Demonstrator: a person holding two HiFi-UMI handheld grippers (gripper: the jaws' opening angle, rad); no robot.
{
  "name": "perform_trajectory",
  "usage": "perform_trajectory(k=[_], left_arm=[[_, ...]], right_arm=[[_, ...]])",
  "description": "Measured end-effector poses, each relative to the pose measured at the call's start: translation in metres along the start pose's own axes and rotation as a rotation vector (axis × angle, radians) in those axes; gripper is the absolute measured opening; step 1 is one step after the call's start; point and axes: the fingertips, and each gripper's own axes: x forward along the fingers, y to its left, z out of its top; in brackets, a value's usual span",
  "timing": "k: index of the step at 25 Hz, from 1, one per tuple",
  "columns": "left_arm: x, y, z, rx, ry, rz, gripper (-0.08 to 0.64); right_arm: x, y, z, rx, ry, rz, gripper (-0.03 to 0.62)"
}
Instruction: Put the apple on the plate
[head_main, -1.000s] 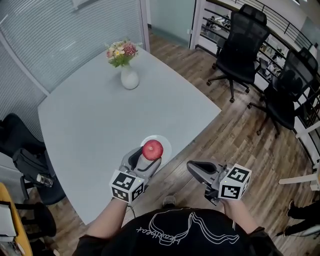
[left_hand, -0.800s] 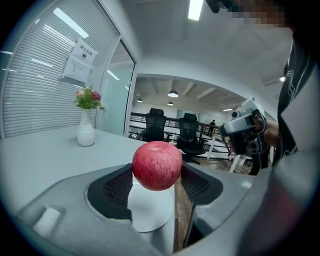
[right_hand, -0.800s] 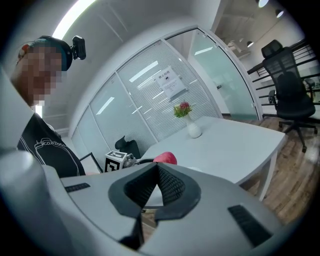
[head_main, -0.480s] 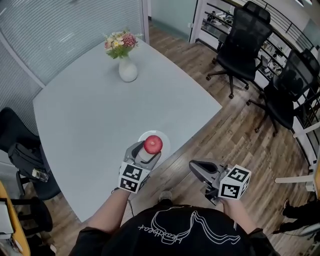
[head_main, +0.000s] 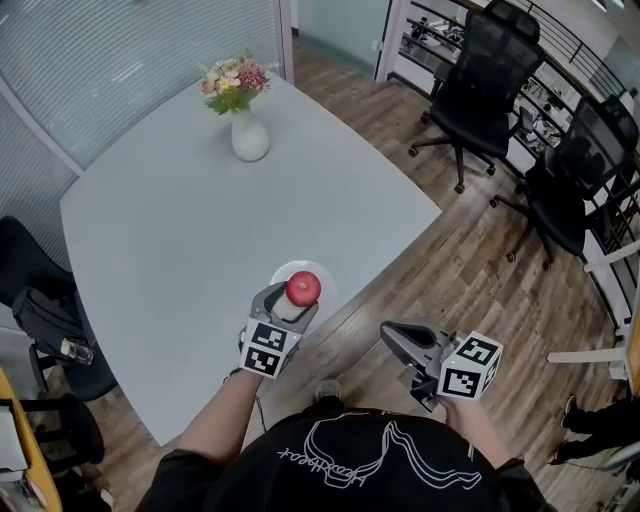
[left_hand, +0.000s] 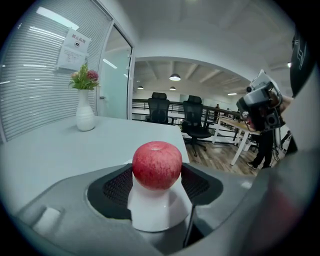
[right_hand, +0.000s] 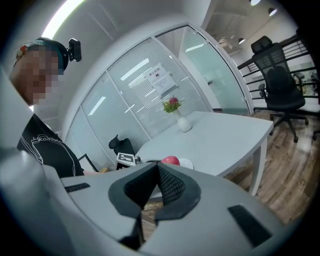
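A red apple (head_main: 303, 288) is held between the black pads of my left gripper (head_main: 295, 298), which is shut on it. The apple sits over a small white plate (head_main: 323, 273) near the table's front edge. I cannot tell whether it touches the plate. In the left gripper view the apple (left_hand: 156, 164) fills the gap between the jaws, and the plate (left_hand: 150, 212) shows white beneath it. My right gripper (head_main: 392, 336) hangs off the table over the wooden floor, shut on nothing. The right gripper view shows its pads (right_hand: 172, 186) pressed together, with the apple (right_hand: 171, 160) far beyond.
The pale grey table (head_main: 170, 230) carries a white vase of flowers (head_main: 249, 137) at its far side. Black office chairs (head_main: 478, 75) stand on the wood floor at the right. Another dark chair (head_main: 30, 270) stands at the table's left.
The left gripper has kept hold of the apple over the plate and turned slightly. The head view has shifted a little. The right gripper has hardly moved.
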Motion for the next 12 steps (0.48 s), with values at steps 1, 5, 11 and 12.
perform_trajectory(k=[1,5,11,12], left_arm=[[0.002,0.001,-0.002,-0.002,0.005,-0.001,0.310],[0.009,0.004,-0.009,0.003,0.027,0.001,0.310],[0.015,0.006,-0.013,0.018,0.041,0.008,0.310],[0.015,0.006,-0.014,0.023,0.041,0.009,0.310]], right_arm=[[0.000,0.000,0.000,0.008,-0.004,0.004,0.009],[0.001,-0.003,0.002,0.033,-0.018,0.010,0.009],[-0.001,-0.014,0.001,0.047,-0.014,-0.007,0.009],[-0.001,-0.014,0.002,0.048,-0.015,-0.007,0.009]])
